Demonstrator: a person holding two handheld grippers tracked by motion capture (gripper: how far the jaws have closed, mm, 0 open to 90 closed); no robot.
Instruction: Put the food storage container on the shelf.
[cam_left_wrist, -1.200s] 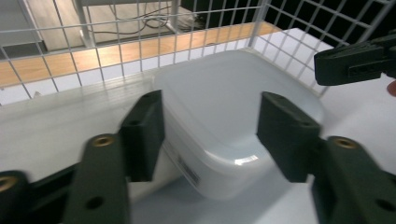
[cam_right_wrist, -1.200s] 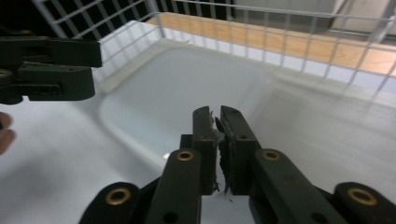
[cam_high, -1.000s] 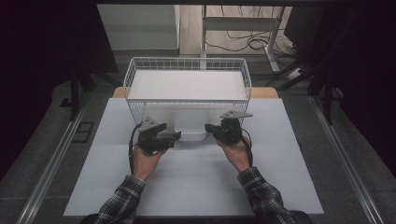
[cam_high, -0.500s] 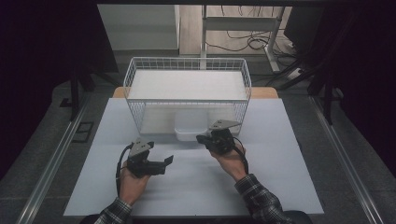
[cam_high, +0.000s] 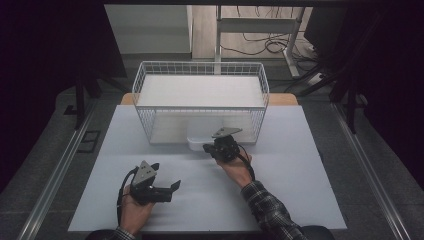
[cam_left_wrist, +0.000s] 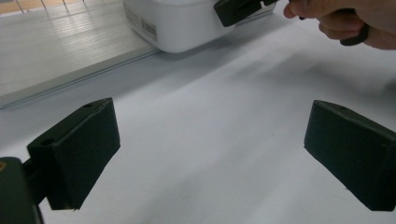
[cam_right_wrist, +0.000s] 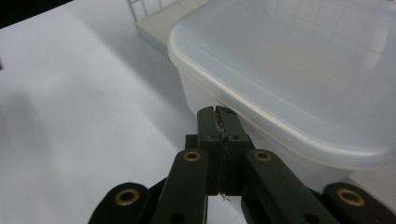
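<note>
A white plastic tub (cam_high: 196, 143) with a frosted lid (cam_right_wrist: 299, 70) stands at the front foot of the wire basket (cam_high: 200, 70). My right gripper (cam_high: 206, 148) is shut with nothing between its jaws. In the right gripper view its tips (cam_right_wrist: 218, 114) sit against the tub's side wall, just under the lid's rim. My left gripper (cam_high: 166, 176) rests low over the table near the front left, well away from the tub. Its jaws have just been opening, and now it (cam_left_wrist: 210, 149) is open with only bare table between its pads. The left gripper view shows the tub (cam_left_wrist: 177, 23) and the right gripper (cam_left_wrist: 233, 10) farther off.
The white table sheet (cam_high: 300, 175) spreads around both hands. The basket holds a flat white board (cam_high: 200, 90) and stands at the table's far middle. Dark floor and metal rails (cam_high: 55, 175) flank the table.
My left gripper has pulled back from the tub to the front left and its jaws have spread. My right gripper has shifted left and lower along the tub's front, still shut.
</note>
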